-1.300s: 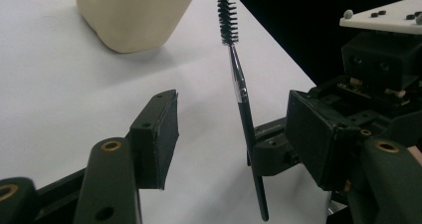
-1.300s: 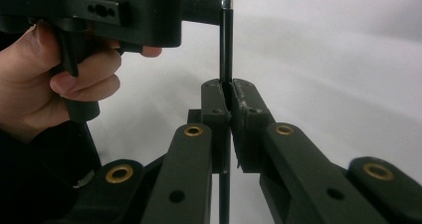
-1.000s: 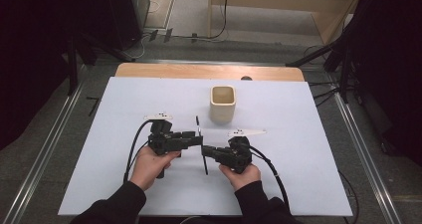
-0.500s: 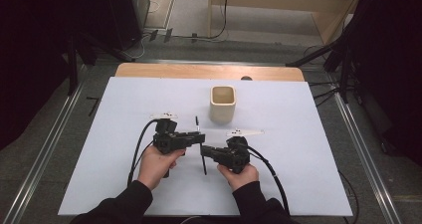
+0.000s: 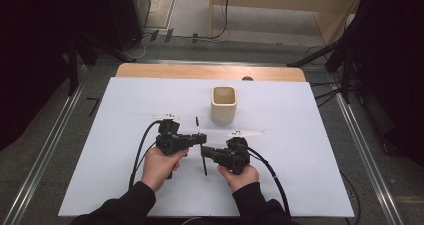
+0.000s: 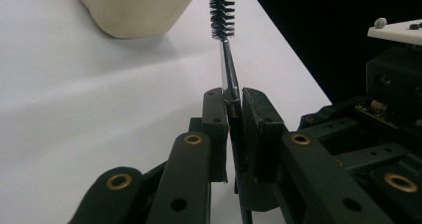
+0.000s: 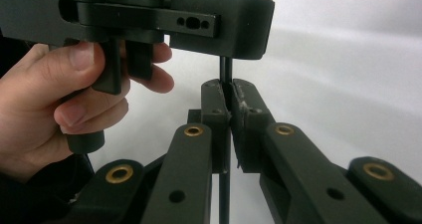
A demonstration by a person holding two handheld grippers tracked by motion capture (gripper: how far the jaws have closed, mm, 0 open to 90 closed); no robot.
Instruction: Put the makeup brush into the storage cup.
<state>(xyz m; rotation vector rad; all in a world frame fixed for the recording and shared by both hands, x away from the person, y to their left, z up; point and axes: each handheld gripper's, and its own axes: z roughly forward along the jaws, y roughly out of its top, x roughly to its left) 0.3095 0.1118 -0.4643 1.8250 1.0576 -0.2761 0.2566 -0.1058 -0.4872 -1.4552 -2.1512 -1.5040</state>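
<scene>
- A white sheet [image 5: 300, 150] covers the table, with dark floor and cables around it, and a cream cup [image 5: 223, 104] stands upright toward the far middle.
- We hold a thin black brush [image 5: 201, 147] between our two tools, lifted near the middle of the sheet, just on our side of the cup.
- The left gripper [image 6: 234, 119] has its jaws pressed together on the brush's stem, with the bristles [image 6: 221, 11] sticking out beyond them toward the cup [image 6: 137, 7].
- The right gripper [image 7: 226, 109] also pinches the stem, lower down toward the handle end, with the left hand [image 7: 64, 99] close in front of it.
- We judge the step in hand to be a two-handed hold on the brush, perhaps a handover or a re-grip, before it goes into the cup.
- The next move likely calls for one gripper to let go while the other keeps a firm pinch, then a tilt so that one end points down over the cup's opening.
- The brush is thin, so we should watch for it twisting in the jaws as one side lets go.
</scene>
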